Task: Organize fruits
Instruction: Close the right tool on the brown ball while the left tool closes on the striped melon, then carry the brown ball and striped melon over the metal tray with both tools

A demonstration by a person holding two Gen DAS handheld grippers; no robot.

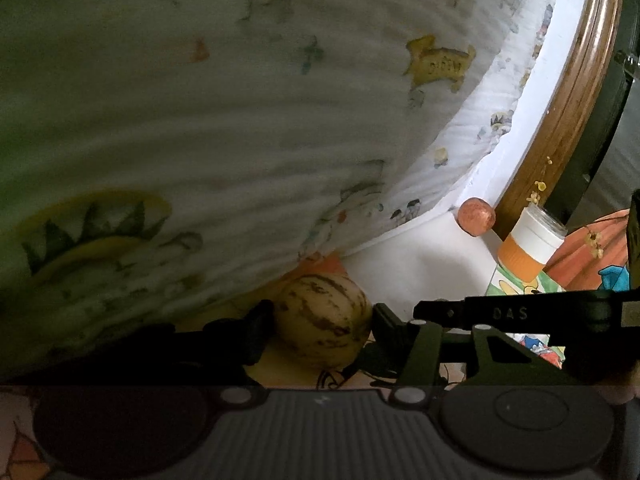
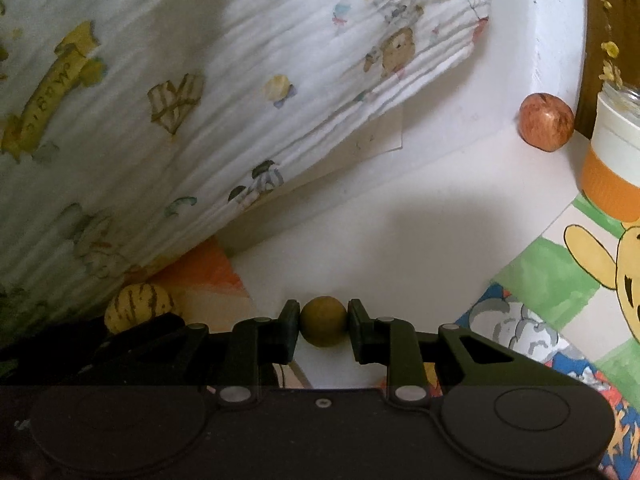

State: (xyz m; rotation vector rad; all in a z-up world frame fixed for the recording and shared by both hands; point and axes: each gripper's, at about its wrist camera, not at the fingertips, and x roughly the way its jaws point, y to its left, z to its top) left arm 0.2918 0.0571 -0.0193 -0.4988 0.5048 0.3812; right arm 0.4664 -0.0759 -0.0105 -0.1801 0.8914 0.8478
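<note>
My left gripper (image 1: 323, 322) is shut on a yellow melon with brown stripes (image 1: 323, 316), held low over the white surface. The melon also shows in the right wrist view (image 2: 138, 306), with the left gripper's dark body in front of it. My right gripper (image 2: 324, 322) is shut on a small olive-yellow round fruit (image 2: 323, 321). A red apple (image 1: 476, 216) sits at the back right against the wooden edge; it also shows in the right wrist view (image 2: 546, 124).
A large white quilt with cartoon prints (image 1: 240, 120) fills the left and back. A white and orange jar with dried flowers (image 1: 530, 244) stands at the right on a colourful cartoon mat (image 2: 560, 280). A wooden rim (image 1: 568, 92) runs behind.
</note>
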